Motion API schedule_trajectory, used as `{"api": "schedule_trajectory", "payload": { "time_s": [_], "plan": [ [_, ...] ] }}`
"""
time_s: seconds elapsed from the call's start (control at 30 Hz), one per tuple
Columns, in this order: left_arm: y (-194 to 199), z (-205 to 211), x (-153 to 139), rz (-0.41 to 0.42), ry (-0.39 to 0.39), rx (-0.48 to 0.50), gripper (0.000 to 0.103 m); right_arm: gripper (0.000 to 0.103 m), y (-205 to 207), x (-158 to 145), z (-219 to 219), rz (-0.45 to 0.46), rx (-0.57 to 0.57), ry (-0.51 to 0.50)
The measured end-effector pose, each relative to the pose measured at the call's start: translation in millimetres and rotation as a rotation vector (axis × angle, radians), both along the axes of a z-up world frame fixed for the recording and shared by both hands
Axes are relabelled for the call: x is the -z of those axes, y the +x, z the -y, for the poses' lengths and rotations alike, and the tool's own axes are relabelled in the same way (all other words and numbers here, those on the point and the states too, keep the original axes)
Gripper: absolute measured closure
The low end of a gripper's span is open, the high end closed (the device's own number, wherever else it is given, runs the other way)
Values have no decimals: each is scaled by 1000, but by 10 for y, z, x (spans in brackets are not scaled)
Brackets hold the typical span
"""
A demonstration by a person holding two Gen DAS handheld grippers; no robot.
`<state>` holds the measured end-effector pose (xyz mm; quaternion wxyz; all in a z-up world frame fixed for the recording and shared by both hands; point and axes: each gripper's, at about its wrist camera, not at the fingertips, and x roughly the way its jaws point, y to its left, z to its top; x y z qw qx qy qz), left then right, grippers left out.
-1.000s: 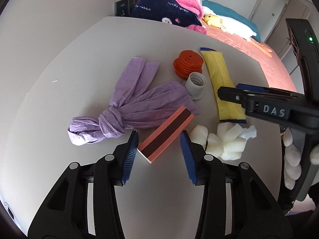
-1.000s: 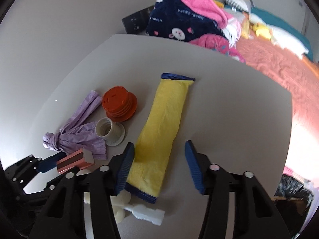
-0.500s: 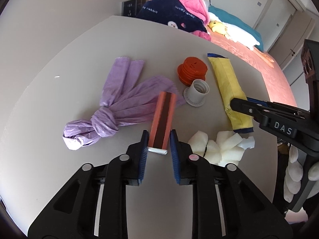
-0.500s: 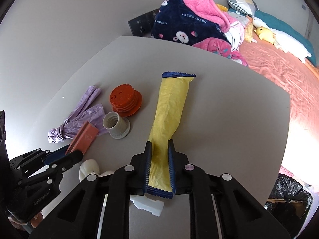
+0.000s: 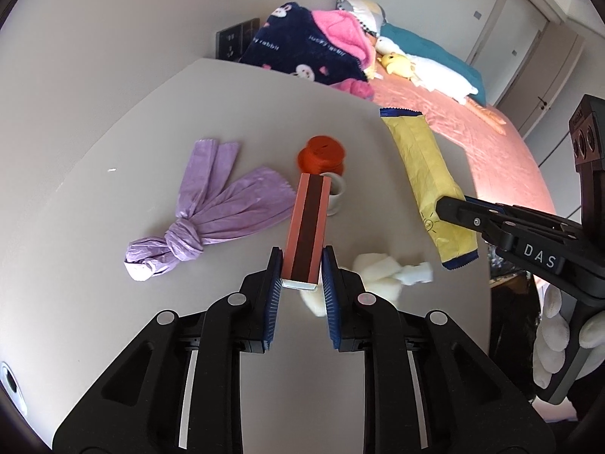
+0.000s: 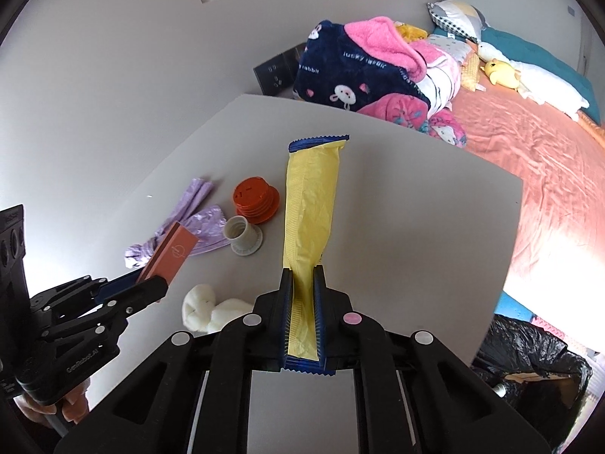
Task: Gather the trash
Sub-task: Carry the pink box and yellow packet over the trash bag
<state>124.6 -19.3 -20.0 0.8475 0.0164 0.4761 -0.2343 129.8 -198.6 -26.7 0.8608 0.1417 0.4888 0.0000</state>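
While my left gripper (image 5: 301, 265) clamps the box (image 5: 307, 226), my right gripper (image 6: 302, 276) pinches the yellow wrapper (image 6: 308, 204). Purple bag (image 5: 223, 204), caps (image 6: 255, 204) and foam (image 5: 382, 276) lie on the table (image 5: 132, 151).

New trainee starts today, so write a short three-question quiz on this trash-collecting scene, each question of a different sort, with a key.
1. True or false: the left gripper is shut on the orange box.
2. Multiple choice: what does the right gripper hold? A) purple bag B) yellow wrapper C) orange lid
3. Fill in: the white cap stands on the table just in front of the ______ lid.

Key
1. True; its fingers press both sides of the box.
2. B, the yellow wrapper; the purple bag and orange lid lie on the table.
3. orange
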Motion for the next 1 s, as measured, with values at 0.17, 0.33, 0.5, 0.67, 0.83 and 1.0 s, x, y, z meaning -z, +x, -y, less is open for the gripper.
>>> {"api": "schedule_trajectory", "payload": {
  "time_s": [0.17,0.33,0.5,0.67,0.83,1.0],
  "plan": [
    [-123,109,-144,18,-18,17,82,91,-204,-173,90,29,10,3],
    [-252,276,-259,27,-29,48,82,91,-420,-334,175,57,15,2],
    [-403,490,-377,36,-53,79,82,91,-685,-501,289,87,23,-3],
    [-561,692,-450,40,-66,118,82,91,-918,-616,419,107,37,-6],
    [-698,872,-496,37,-82,150,82,91,-1130,-678,550,117,59,-7],
    [-830,1051,-507,28,-92,179,82,91,-1353,-718,701,118,74,1]
  ]
}}
